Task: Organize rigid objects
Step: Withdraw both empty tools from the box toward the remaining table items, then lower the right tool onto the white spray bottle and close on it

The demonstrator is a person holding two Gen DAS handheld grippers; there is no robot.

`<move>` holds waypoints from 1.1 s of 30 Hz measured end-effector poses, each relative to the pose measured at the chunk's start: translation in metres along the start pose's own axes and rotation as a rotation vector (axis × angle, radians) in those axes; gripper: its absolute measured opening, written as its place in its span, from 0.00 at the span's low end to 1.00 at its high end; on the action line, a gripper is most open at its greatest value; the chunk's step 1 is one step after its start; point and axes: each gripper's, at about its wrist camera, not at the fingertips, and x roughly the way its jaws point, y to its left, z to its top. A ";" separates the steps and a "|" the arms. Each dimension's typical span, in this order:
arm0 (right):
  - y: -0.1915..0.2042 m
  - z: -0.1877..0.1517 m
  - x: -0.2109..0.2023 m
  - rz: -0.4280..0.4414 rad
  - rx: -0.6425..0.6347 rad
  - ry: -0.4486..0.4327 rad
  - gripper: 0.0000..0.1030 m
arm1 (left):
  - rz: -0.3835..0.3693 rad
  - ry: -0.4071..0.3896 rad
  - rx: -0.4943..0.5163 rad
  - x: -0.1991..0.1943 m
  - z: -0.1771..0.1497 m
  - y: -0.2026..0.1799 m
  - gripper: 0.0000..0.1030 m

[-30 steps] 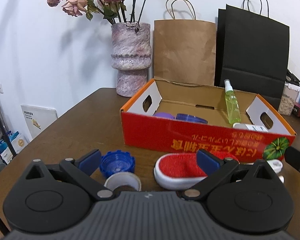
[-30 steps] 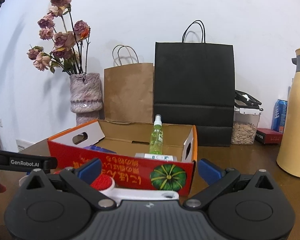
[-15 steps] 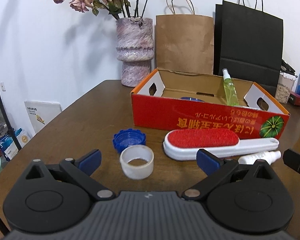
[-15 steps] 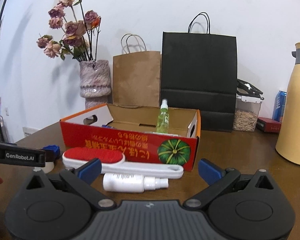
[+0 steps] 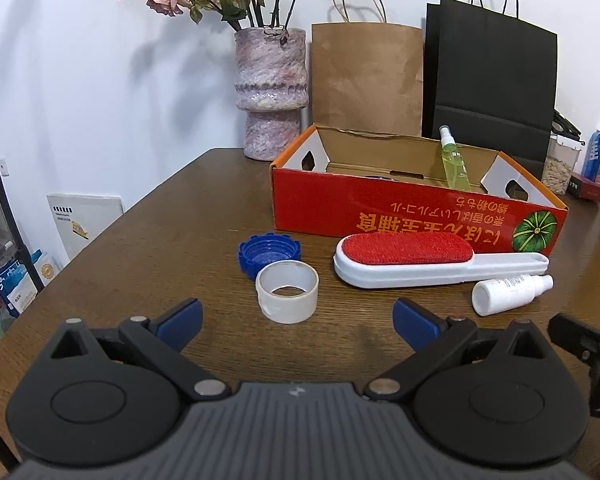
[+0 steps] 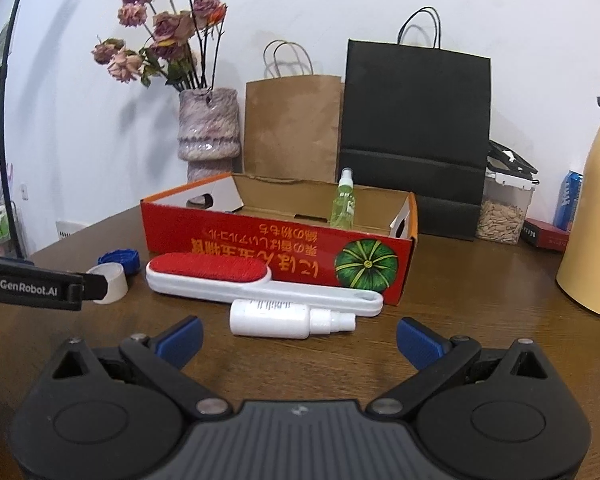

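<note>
So both grippers are spread wide and holding nothing; left gripper (image 5: 296, 318) has the tape roll (image 5: 287, 292) sitting dead ahead between its fingers, just in front of the red box (image 5: 380, 210) and touching the blue cap (image 5: 269, 250); right gripper (image 6: 298, 338) faces the white spray bottle (image 6: 284, 318), which lies crosswise to the fingers, nozzle pointing right, just beside the lint brush (image 6: 236, 278) along the box front; I'd guess each side grabs its own nearest item.
</note>
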 end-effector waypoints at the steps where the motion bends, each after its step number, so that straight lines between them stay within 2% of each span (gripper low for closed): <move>1: 0.001 0.001 0.002 0.002 -0.002 0.010 1.00 | -0.003 0.003 -0.001 0.001 0.000 0.001 1.00; 6: 0.003 0.003 0.016 0.012 -0.003 0.055 1.00 | -0.012 0.015 -0.015 0.003 0.001 0.003 1.00; 33: 0.005 0.023 0.090 -0.009 0.013 0.184 1.00 | -0.009 0.064 -0.044 0.016 0.004 0.010 1.00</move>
